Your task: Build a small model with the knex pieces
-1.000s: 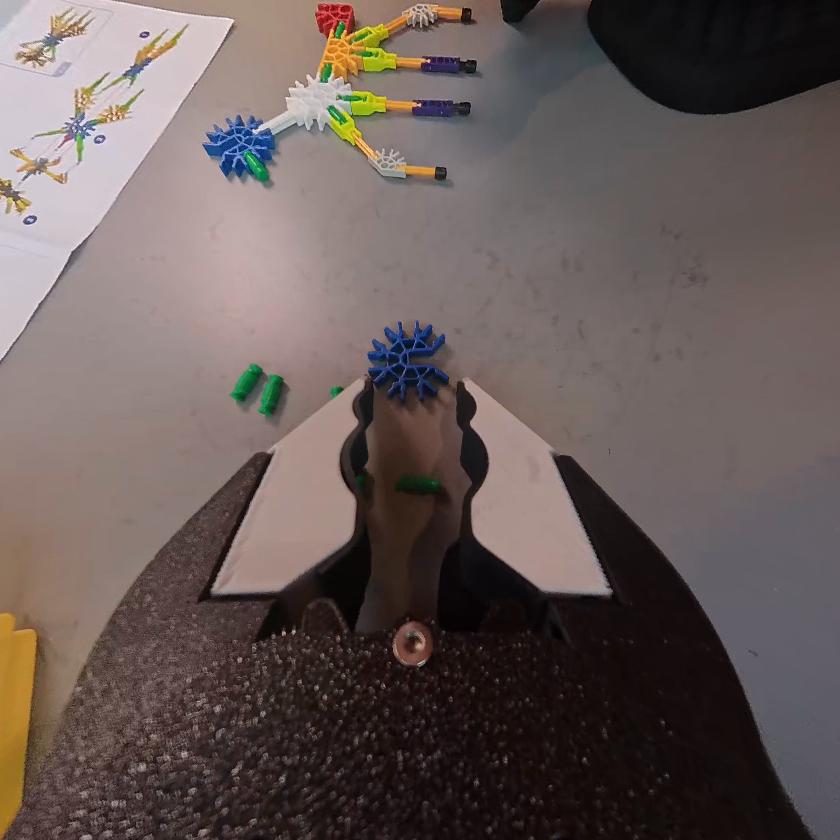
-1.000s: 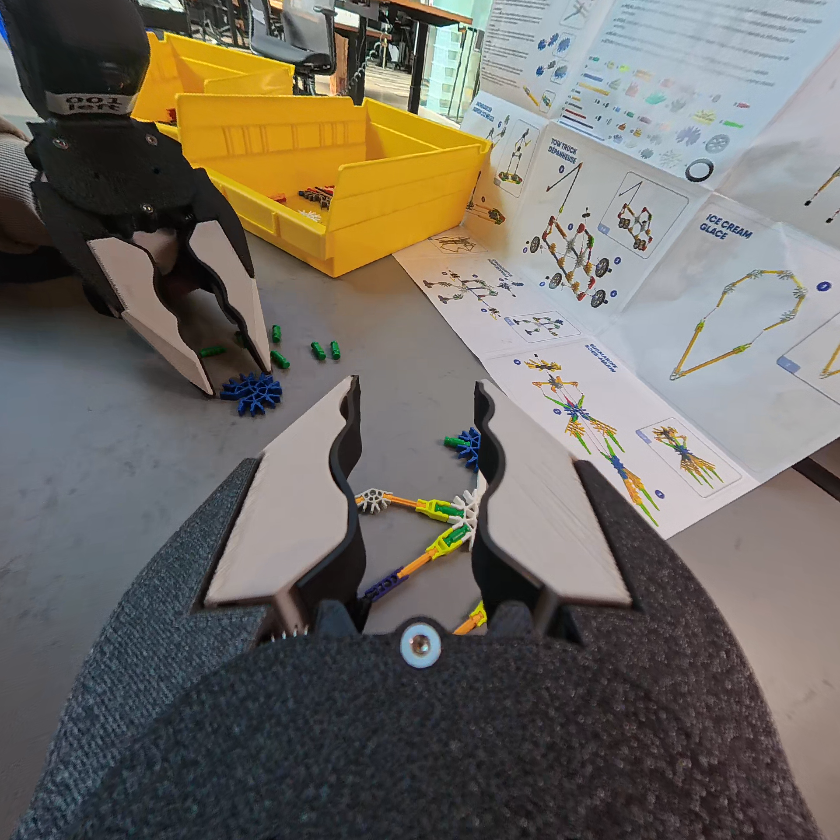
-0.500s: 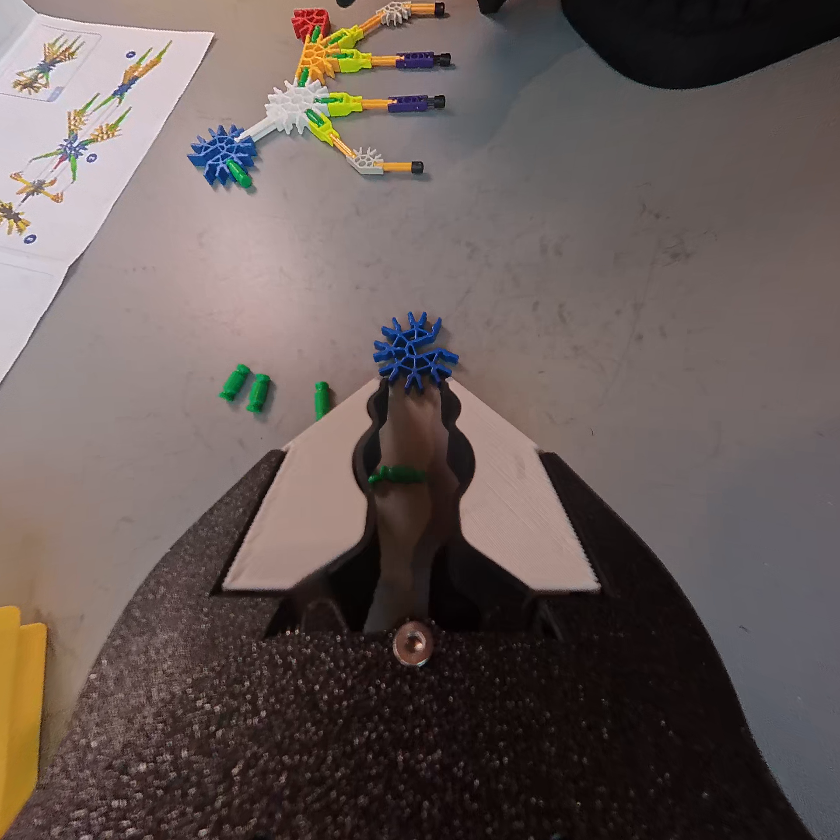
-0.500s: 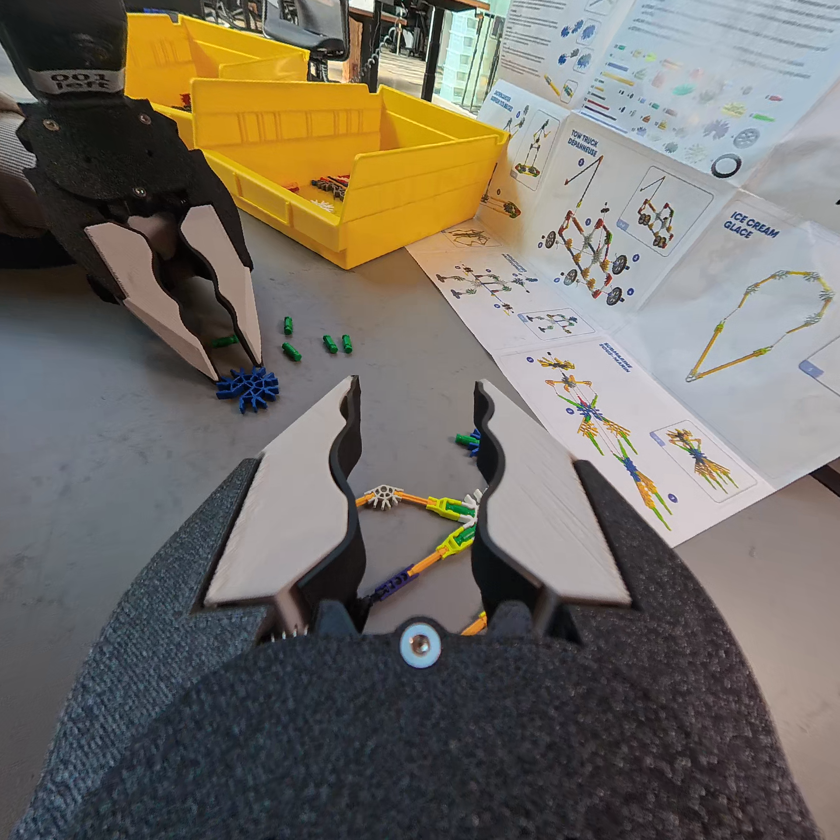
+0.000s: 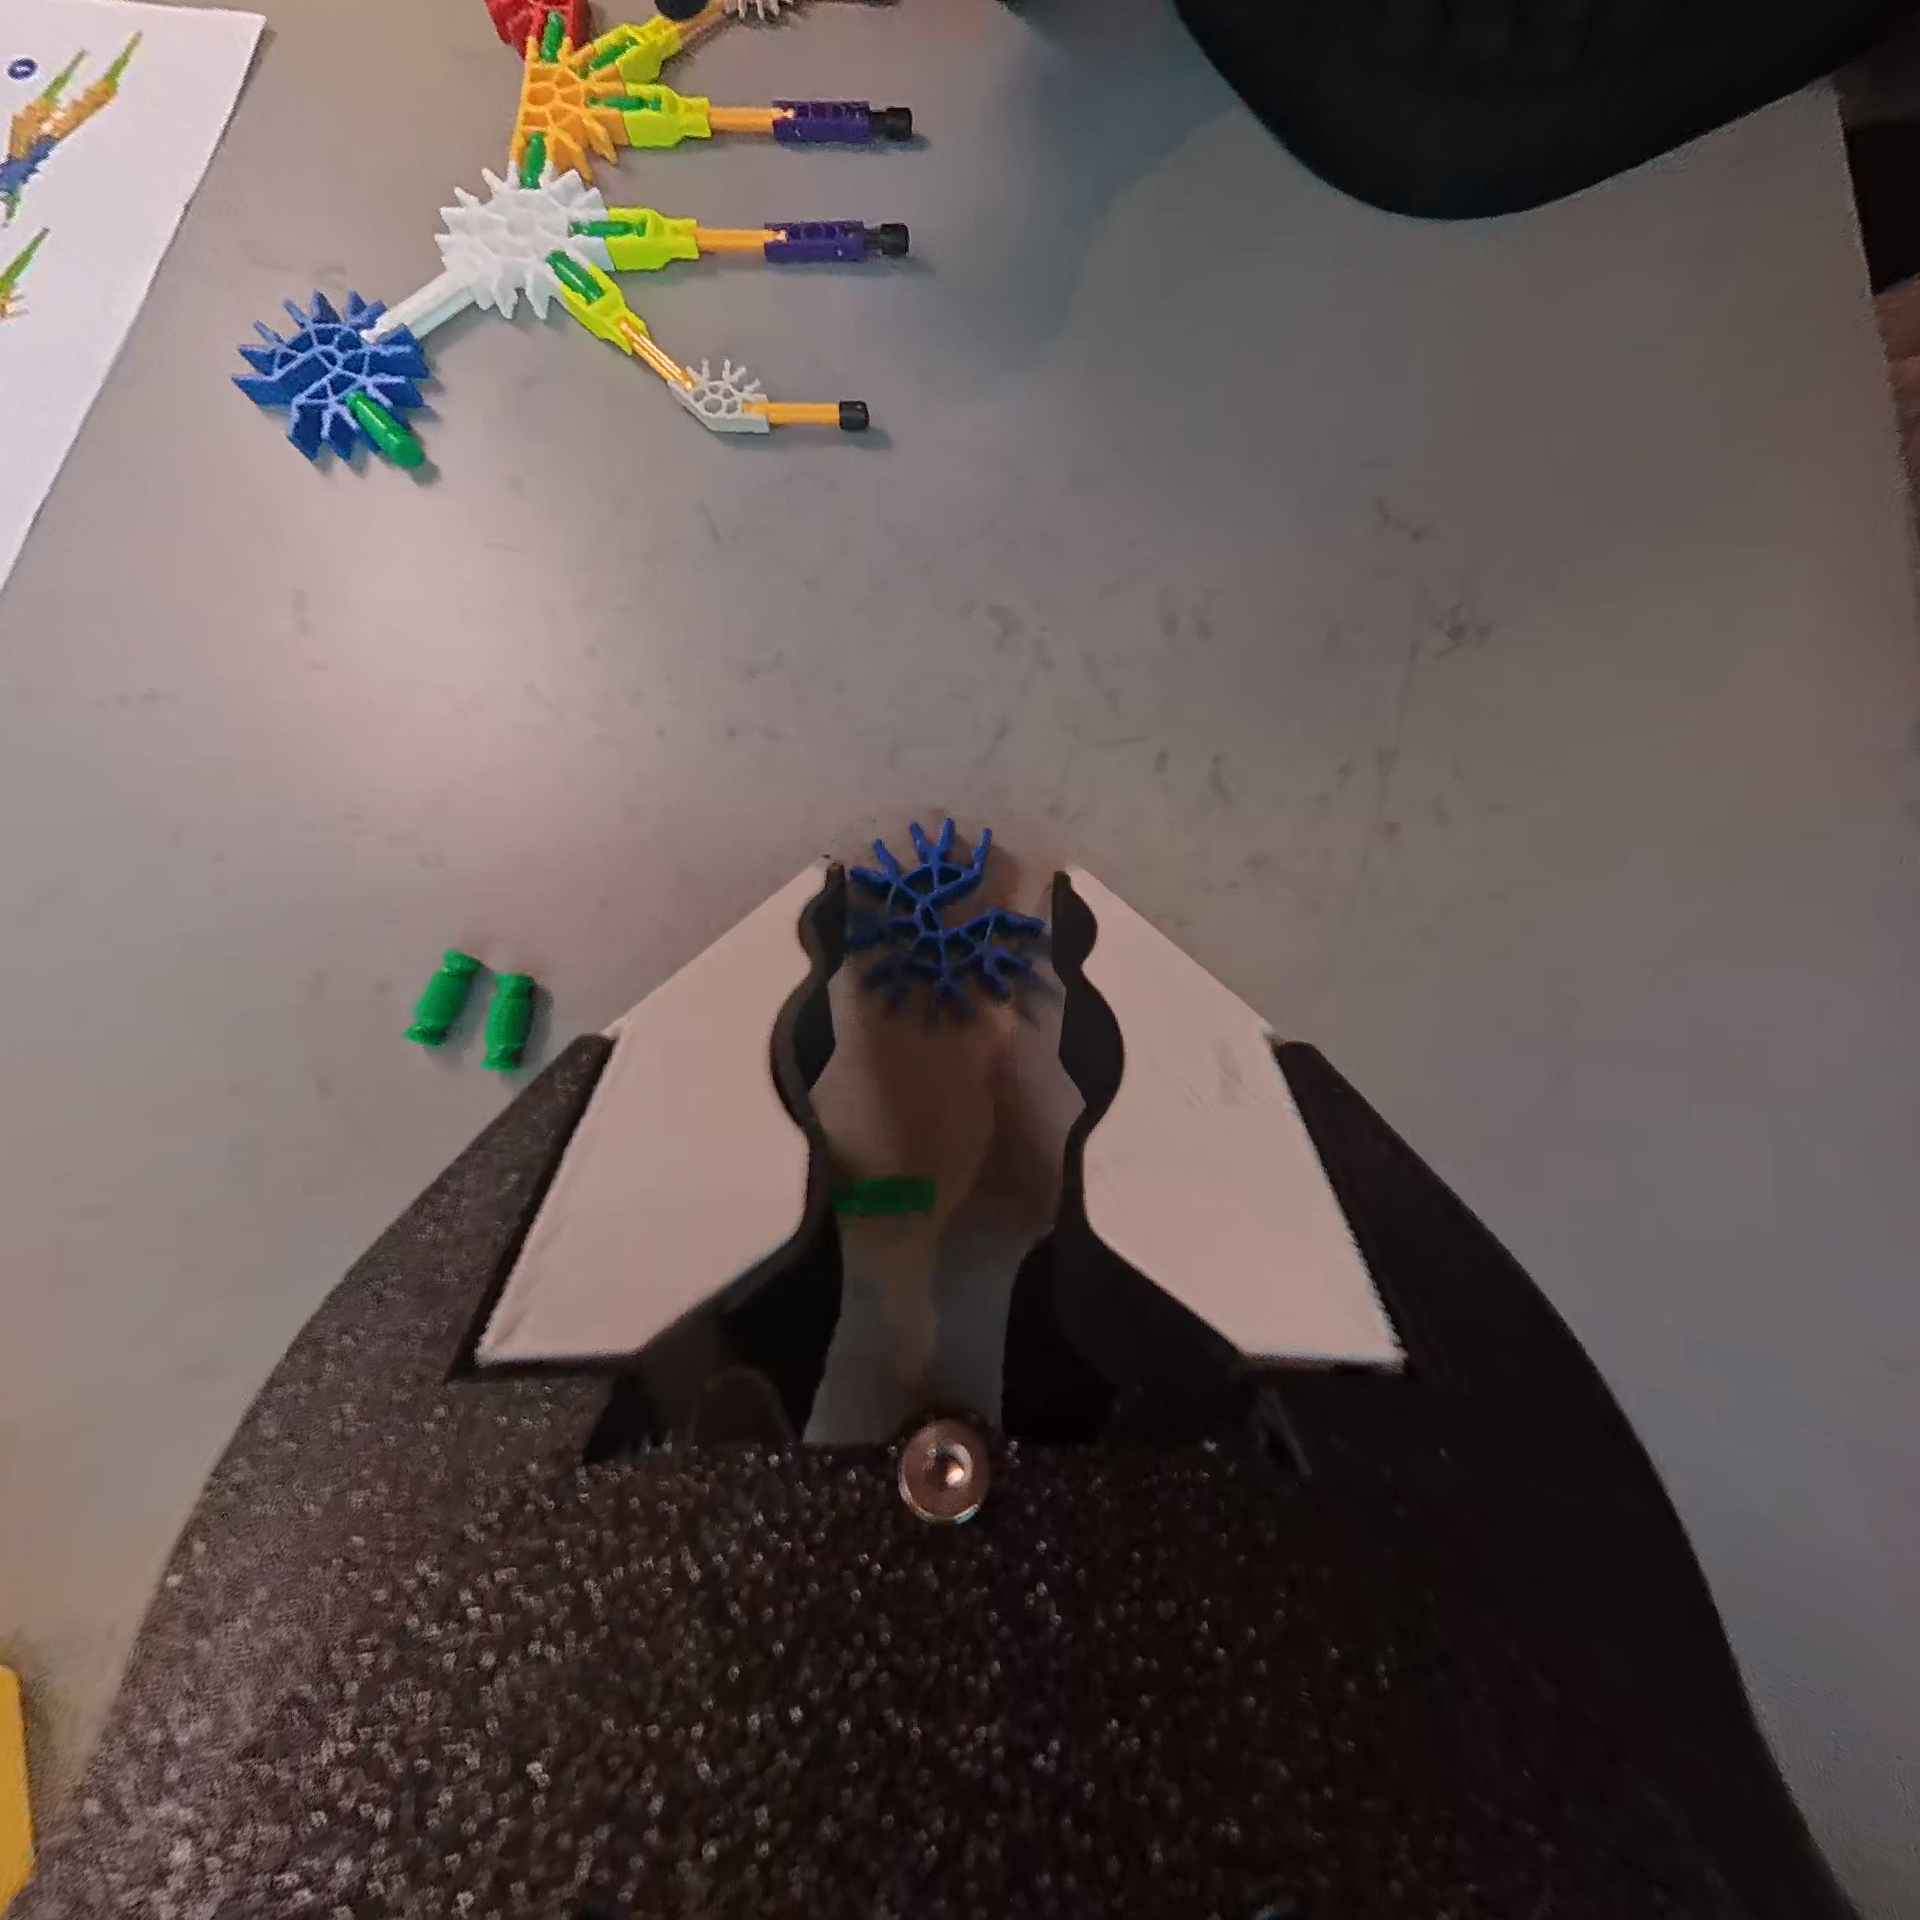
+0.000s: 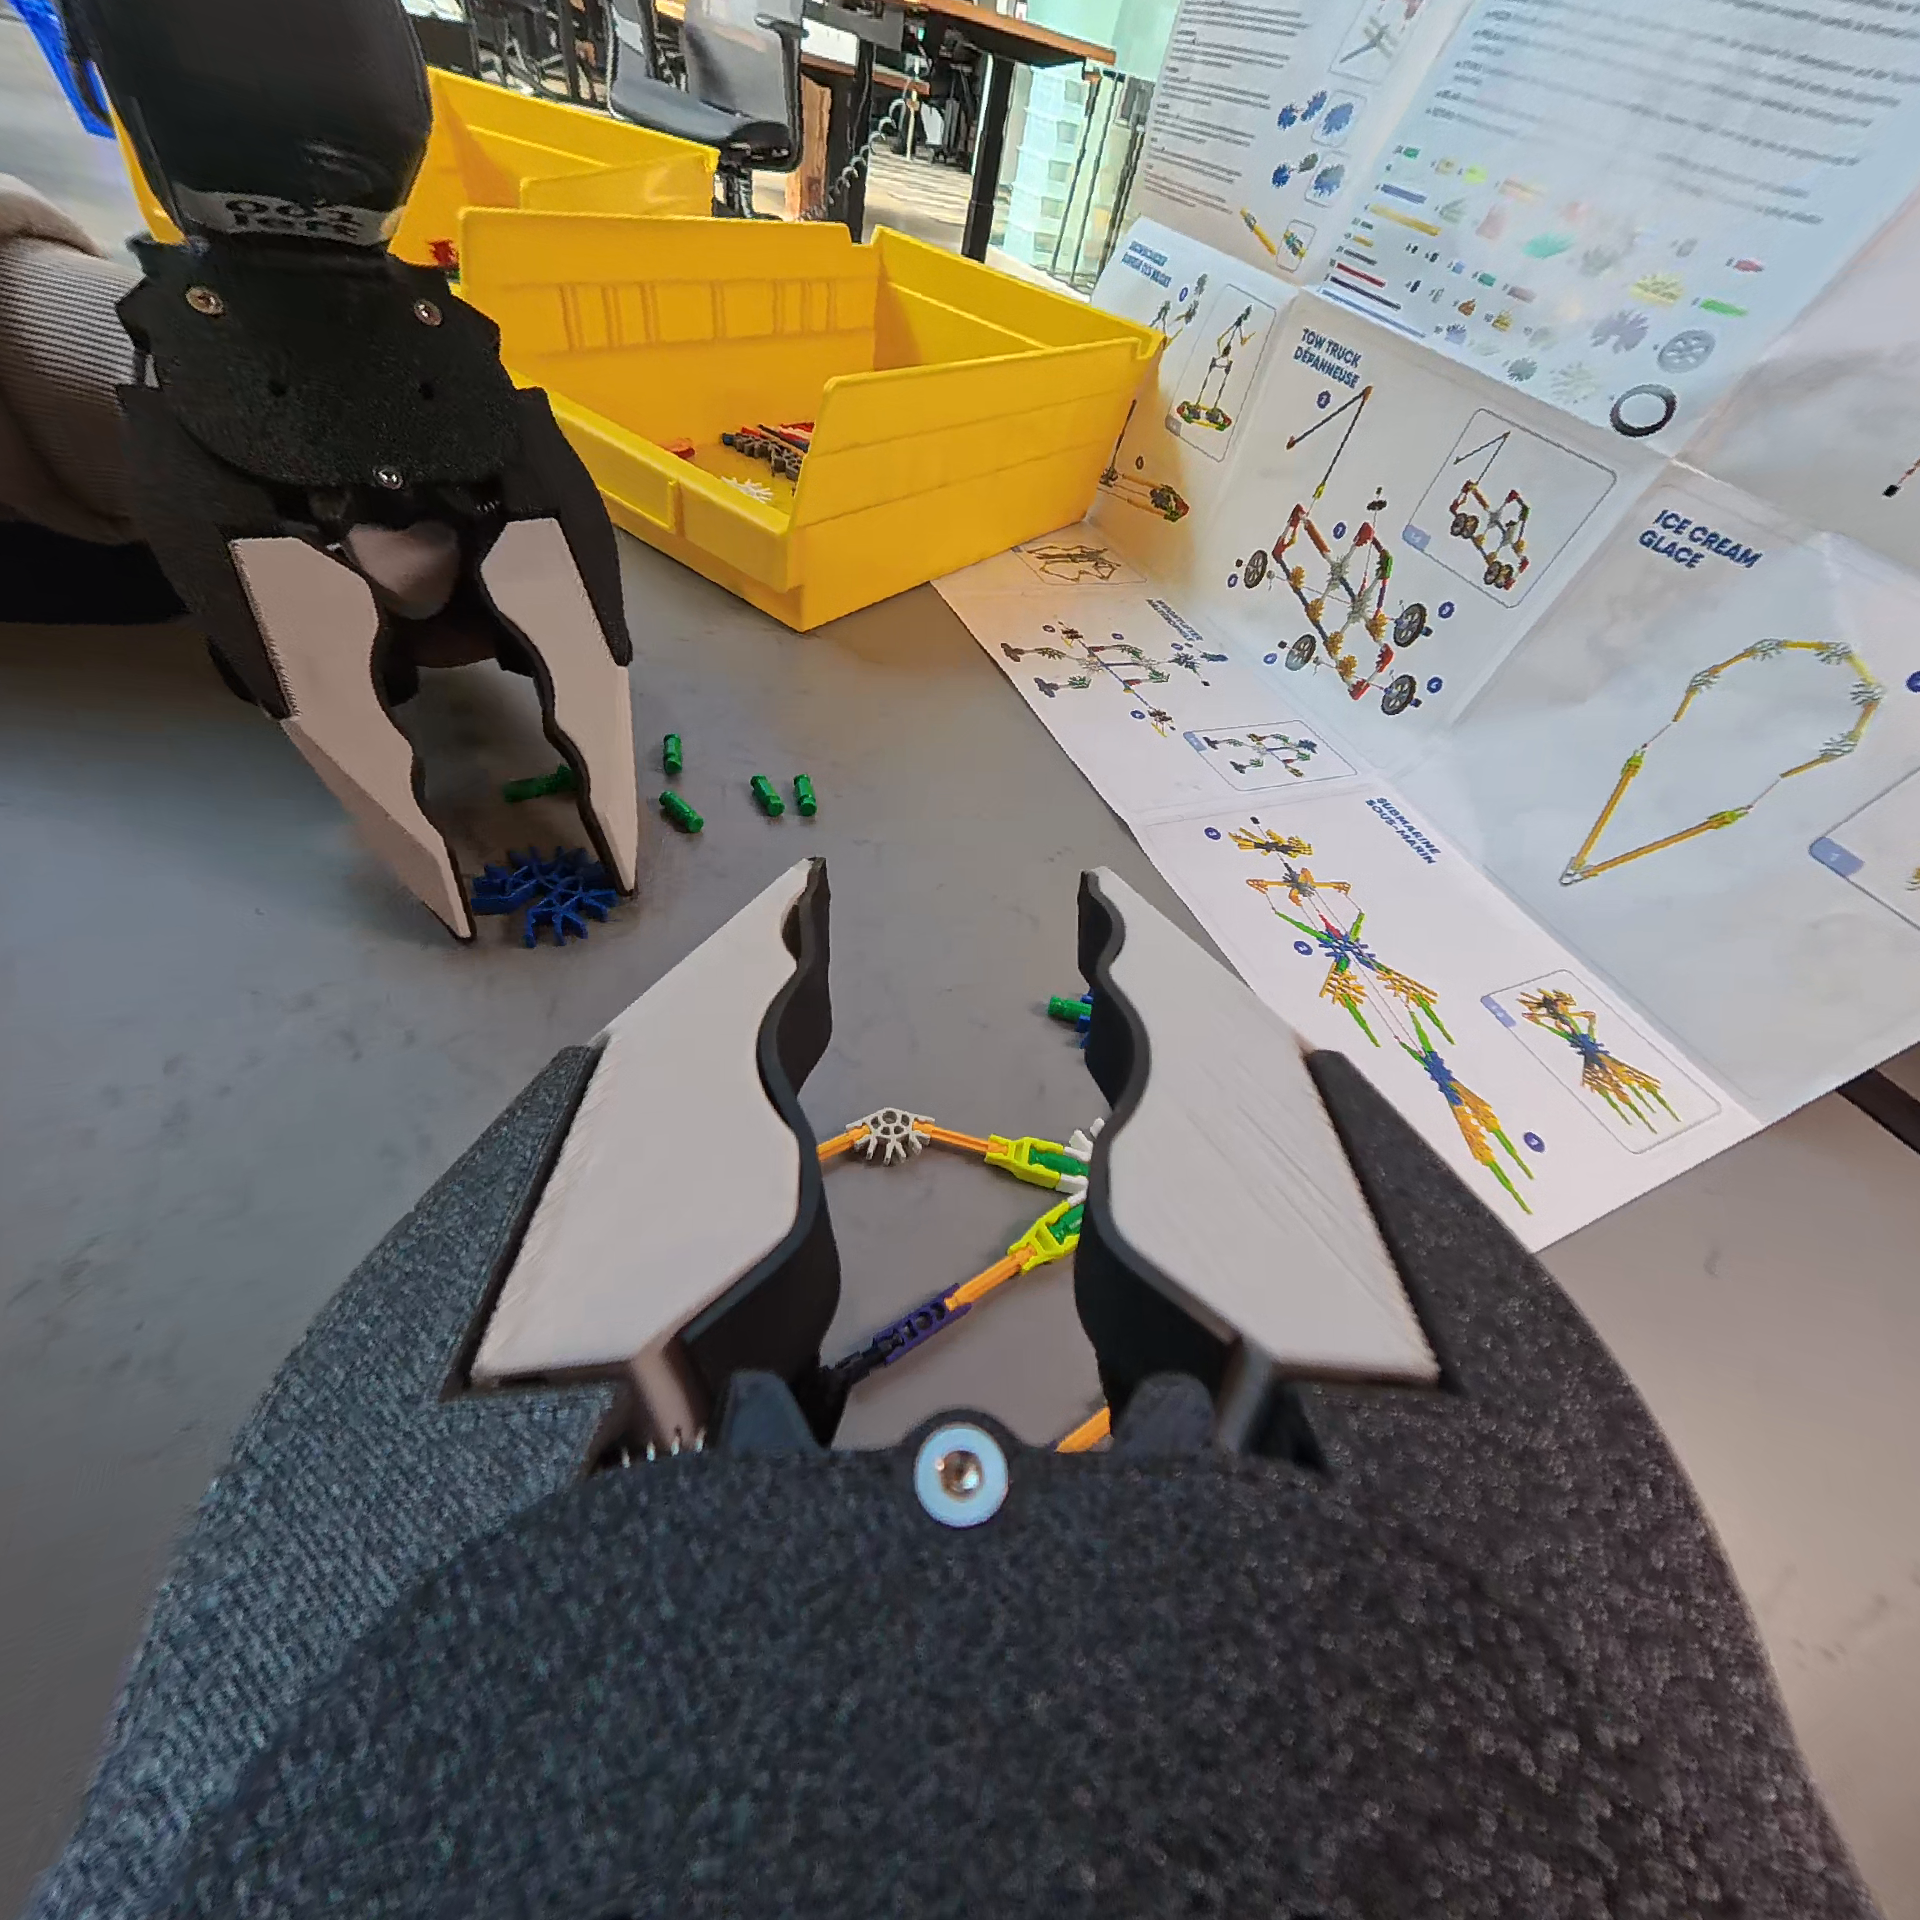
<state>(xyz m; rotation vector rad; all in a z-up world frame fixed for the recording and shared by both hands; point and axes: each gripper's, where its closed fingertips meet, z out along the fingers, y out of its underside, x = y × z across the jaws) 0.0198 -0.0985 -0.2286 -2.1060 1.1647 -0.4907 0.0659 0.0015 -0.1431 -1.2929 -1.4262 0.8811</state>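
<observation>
My left gripper (image 5: 943, 873) is open, tips down on the grey table. A loose blue snowflake connector (image 5: 940, 925) lies between its tips, close to the left finger. The right wrist view shows the same: left gripper (image 6: 540, 906) astride the blue connector (image 6: 545, 883). A short green rod (image 5: 883, 1195) lies farther back between the fingers. My right gripper (image 6: 953, 878) is open and empty, just above a flat rod-and-connector model (image 6: 997, 1195). The model (image 5: 561, 239) has blue, white and orange connectors.
Two green rods (image 5: 473, 1008) lie left of the left gripper, with more (image 6: 727, 795) behind it. Yellow bins (image 6: 831, 416) with parts stand at the back. A folded instruction sheet (image 6: 1455, 727) covers the right side, its edge also in the left wrist view (image 5: 83, 208).
The left gripper's jaws have widened and it has moved forward, so the blue connector now lies between its tips instead of in front of them. The right gripper has shifted only slightly.
</observation>
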